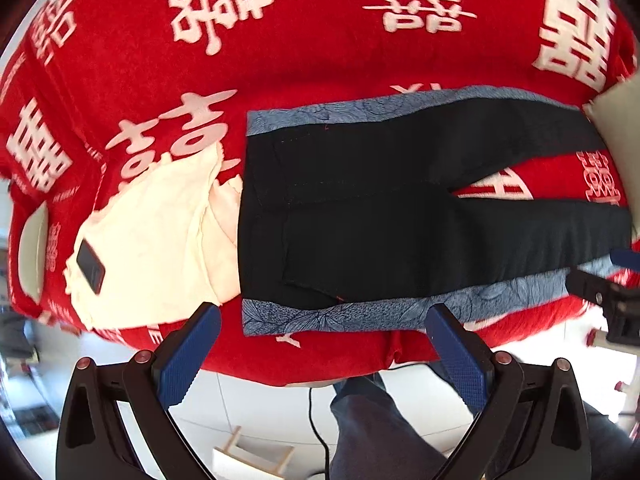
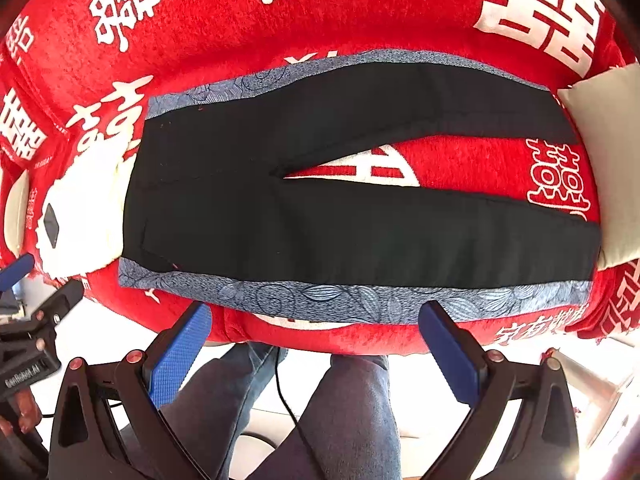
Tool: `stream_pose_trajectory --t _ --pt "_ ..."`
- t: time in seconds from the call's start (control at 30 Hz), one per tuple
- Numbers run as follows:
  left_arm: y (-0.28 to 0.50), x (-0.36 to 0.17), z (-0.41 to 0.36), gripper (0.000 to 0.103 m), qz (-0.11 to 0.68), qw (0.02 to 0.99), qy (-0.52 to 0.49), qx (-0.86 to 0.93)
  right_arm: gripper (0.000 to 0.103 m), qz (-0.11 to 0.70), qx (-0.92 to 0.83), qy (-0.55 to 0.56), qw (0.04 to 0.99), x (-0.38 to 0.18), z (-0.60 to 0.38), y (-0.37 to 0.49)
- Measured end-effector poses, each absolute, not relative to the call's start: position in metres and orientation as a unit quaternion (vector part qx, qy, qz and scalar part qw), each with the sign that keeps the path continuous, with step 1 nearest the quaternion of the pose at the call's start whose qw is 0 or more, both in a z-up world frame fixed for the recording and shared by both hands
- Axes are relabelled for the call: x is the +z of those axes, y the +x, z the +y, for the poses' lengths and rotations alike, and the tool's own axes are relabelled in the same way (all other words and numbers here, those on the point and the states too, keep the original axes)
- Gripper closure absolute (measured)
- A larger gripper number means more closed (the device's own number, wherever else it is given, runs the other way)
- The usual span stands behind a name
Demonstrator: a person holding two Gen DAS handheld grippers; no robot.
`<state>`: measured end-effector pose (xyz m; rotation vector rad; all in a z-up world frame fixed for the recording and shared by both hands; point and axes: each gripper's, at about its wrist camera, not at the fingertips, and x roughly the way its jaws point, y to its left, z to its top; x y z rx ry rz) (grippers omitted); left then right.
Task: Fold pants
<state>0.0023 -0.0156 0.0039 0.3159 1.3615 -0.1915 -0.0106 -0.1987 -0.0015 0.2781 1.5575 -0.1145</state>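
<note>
Black pants (image 1: pixel 400 208) lie flat on plush red blanket (image 1: pixel 312 60).

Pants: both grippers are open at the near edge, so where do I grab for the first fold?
Probably the near blue side stripe of the pants, from the near side. They lie flat, legs apart in a V: left gripper near the waist, right gripper along the leg, then carry it over the far leg.
</note>
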Motion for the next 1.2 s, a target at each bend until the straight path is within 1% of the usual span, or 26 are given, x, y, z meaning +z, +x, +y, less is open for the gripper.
stream_pose_trajectory --t 0.27,0.37,0.5,0.7,0.77,0.83,0.9,1.07,1.2 --pt "-0.003 -0.011 -0.030 0.000 0.644 0.757 0.110 -0.022 0.000 0.718 -0.018 0.097 0.689 -0.019 -0.219 -0.014" --pt "-0.006 -0.018 -0.031 0.000 0.652 0.751 0.098 -0.009 0.000 0.722 -0.017 0.109 0.683 -0.030 -0.226 -0.018" --pt "-0.007 -0.034 -0.015 0.000 0.659 0.750 0.047 -0.022 0.000 0.703 -0.003 0.196 0.684 -0.039 -0.236 -0.027" --pt "-0.010 -0.094 0.024 0.000 0.675 0.735 -0.037 -0.048 0.001 0.643 0.029 0.372 0.668 -0.078 -0.237 -0.055" --pt "-0.016 -0.116 0.036 0.000 0.672 0.737 -0.051 -0.053 0.004 0.627 0.043 0.428 0.650 -0.103 -0.232 -0.068" --pt "-0.022 -0.134 0.047 0.000 0.672 0.735 -0.074 -0.057 0.013 0.617 0.052 0.462 0.635 -0.131 -0.223 -0.082" --pt "-0.028 -0.154 0.058 0.000 0.674 0.729 -0.105 -0.063 0.018 0.608 0.060 0.485 0.625 -0.153 -0.213 -0.095" --pt "-0.034 -0.186 0.064 0.000 0.671 0.723 -0.137 -0.091 0.020 0.584 0.072 0.523 0.617 -0.197 -0.202 -0.112" --pt "-0.032 -0.204 0.062 0.000 0.676 0.711 -0.163 -0.104 0.025 0.547 0.080 0.553 0.624 -0.215 -0.208 -0.118"
